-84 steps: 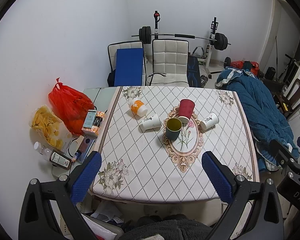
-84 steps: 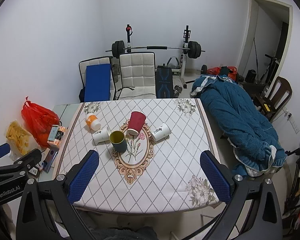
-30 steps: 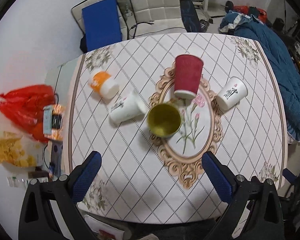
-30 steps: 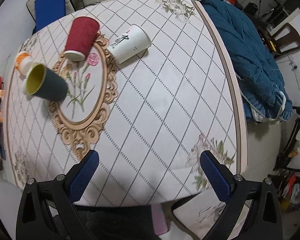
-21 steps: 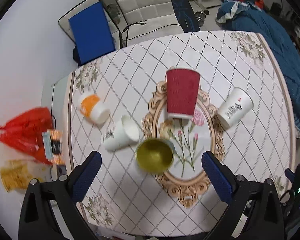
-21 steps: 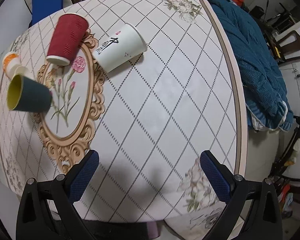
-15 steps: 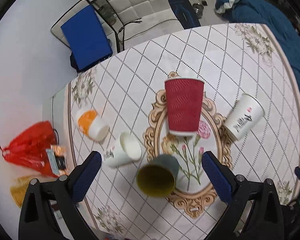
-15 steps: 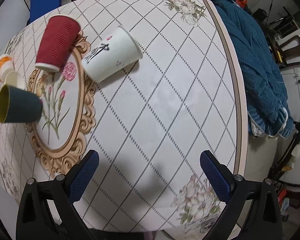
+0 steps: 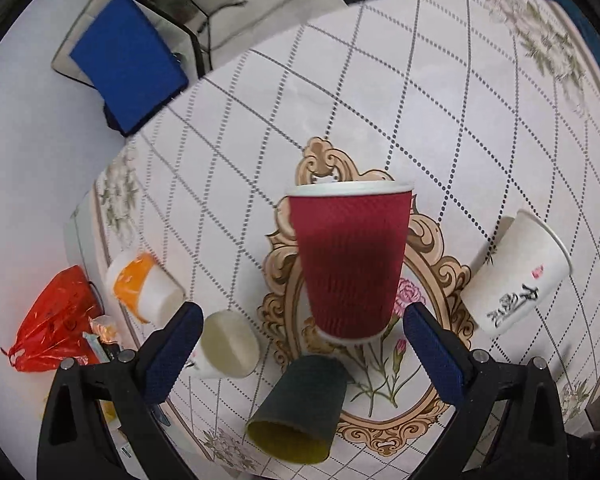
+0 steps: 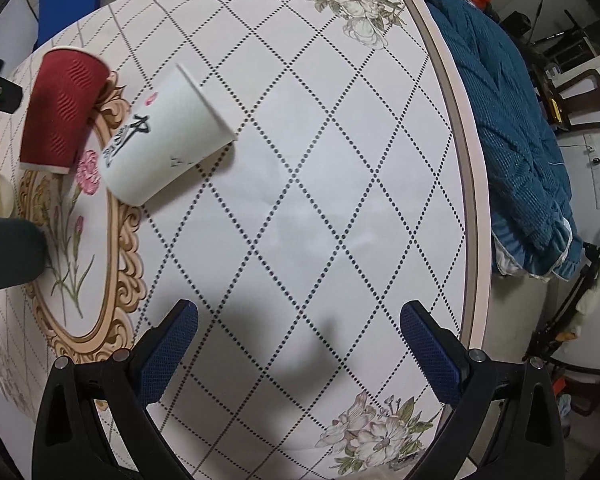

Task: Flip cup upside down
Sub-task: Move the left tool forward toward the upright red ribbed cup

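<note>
Red ribbed paper is what fills the space ahead of my left gripper (image 9: 300, 338): the red cup (image 9: 350, 262) lies on its side in the ornate oval at the middle of the tabletop (image 9: 380, 92), its white-rimmed mouth turned toward the far edge and its base toward me. My left jaws are spread wide and hold nothing; the cup sits between their lines but ahead of the tips, not yet touched as far as I can tell.

My right gripper (image 10: 299, 336) is also released and empty, hanging over a bare stretch of the tabletop toward the right edge. From there I see the red cup (image 10: 60, 114) near the left side, and just beside it a white cup with black lettering (image 10: 166, 138), also lying down.

Other cups lie around the oval, all on their sides: a dark cup with a yellow inside (image 9: 300, 406) nearest my edge, its mouth facing me; a plain white cup (image 9: 228, 344) near my left fingertip; an orange and white cup (image 9: 142, 286) toward the left edge.

I judge the task barely begun. Nothing is grasped and no cup stands mouth down. The red cup looks like my target, given how my left jaws line up on it. Left to do: close in, clamp the body, lift, turn the mouth downward, and set it on the tabletop.
</note>
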Demonstrator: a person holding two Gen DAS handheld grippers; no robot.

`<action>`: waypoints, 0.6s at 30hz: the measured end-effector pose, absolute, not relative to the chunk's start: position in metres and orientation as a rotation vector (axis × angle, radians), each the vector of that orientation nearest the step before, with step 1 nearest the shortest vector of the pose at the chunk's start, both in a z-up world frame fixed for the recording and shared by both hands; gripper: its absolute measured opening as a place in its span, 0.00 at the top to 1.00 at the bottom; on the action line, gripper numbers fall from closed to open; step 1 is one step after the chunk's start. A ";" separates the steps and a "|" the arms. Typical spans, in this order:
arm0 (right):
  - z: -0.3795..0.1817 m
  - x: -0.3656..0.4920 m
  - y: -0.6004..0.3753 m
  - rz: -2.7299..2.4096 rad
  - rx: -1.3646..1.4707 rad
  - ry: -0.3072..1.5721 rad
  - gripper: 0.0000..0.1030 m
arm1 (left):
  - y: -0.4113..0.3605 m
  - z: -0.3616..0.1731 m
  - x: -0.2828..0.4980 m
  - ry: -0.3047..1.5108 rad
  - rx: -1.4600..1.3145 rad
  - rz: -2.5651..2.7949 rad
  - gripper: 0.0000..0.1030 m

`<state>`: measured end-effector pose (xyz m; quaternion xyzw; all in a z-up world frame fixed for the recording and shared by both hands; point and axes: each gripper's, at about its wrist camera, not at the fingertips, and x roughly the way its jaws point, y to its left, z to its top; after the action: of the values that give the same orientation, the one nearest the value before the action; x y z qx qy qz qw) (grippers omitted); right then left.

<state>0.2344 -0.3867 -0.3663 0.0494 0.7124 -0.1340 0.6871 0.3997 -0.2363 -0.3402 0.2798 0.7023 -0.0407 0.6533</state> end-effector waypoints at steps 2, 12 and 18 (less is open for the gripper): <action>-0.370 0.236 -0.390 -0.307 0.109 1.599 0.00 | -0.241 -0.353 0.404 1.622 0.648 -0.102 0.00; -0.387 0.247 -0.397 -0.321 0.130 1.626 0.00 | -0.255 -0.400 0.414 1.675 0.757 -0.138 0.00; -0.395 0.255 -0.399 -0.327 0.145 1.633 0.00 | -0.259 -0.415 0.416 1.706 0.729 -0.179 0.06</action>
<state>0.2553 -0.3992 -0.3951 0.0645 0.7246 -0.1453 0.6706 0.4161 -0.2593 -0.4155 0.3140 0.7349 -0.0770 0.5962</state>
